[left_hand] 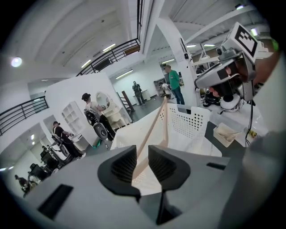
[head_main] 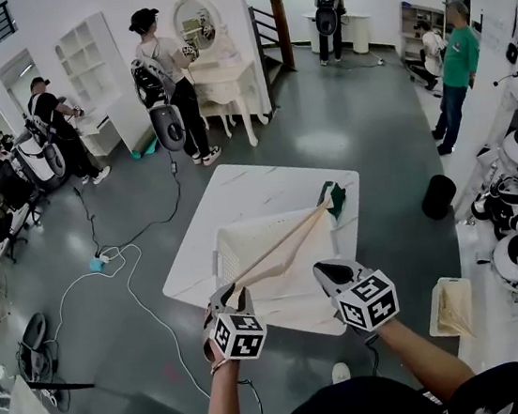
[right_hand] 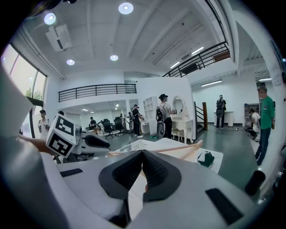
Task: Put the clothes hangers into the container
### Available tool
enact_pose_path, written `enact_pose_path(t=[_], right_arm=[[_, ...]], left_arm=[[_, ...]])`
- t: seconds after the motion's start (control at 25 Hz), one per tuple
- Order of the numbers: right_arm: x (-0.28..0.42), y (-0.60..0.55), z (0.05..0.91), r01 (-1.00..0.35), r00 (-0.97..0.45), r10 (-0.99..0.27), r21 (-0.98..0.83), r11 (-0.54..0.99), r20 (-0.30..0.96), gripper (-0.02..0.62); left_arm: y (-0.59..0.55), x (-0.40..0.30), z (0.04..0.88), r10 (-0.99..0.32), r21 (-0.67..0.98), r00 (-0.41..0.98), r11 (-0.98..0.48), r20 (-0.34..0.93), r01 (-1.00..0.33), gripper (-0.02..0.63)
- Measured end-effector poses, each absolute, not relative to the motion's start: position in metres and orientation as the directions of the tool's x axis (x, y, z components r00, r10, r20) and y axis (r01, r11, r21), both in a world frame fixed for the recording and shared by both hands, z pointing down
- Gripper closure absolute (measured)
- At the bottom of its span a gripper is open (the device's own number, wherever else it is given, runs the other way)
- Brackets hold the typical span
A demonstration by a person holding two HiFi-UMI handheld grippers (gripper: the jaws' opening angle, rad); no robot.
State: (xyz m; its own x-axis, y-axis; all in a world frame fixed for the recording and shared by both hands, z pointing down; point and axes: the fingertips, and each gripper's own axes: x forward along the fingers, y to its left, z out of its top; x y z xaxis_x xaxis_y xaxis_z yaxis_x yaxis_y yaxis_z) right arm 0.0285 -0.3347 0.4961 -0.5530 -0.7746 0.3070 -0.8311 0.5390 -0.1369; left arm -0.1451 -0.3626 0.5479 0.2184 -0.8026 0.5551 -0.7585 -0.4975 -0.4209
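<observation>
Head view, steep look down. White marble bench [head_main: 238, 190] sits mid-frame on a grey floor, with a white perforated container [head_main: 229, 231] on its near half. Left gripper [head_main: 236, 294], low and left of centre, has its fingers closed on one end of a wooden hanger [head_main: 287, 242]. The left gripper view shows the pale bar pinched between both dark pads. From that grip the hanger runs diagonally toward the upper right, across the open top of the container. Its far end lies close to a dark green cloth [head_main: 336, 201] at the bench's far right corner. Whether the hanger rests on the container's rim or hangs just above it is hard to tell from this angle. Right gripper [head_main: 328, 269], low and right of centre, is over the container's near right edge. Its fingers meet at the tips and appear to hold nothing. Several people stand at white furniture along the upper part of the frame.
</observation>
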Motion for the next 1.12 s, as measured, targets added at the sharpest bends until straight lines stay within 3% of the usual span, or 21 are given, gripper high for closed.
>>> enact_pose_path(t=[0.2, 1.12], right_arm=[[0.027, -0.327, 0.496, -0.834, -0.548, -0.777, -0.129, 0.537, 0.309, 0.577], [-0.018, -0.260, 0.470, -0.852, -0.512, -0.813, -0.047, 0.521, 0.277, 0.577]], left_arm=[[-0.350, -0.142, 0.540, -0.812, -0.404, 0.240, -0.492, 0.532, -0.771, 0.598], [-0.244, -0.129, 0.499, -0.755, -0.081, 0.539, -0.605, 0.373, -0.792, 0.601]])
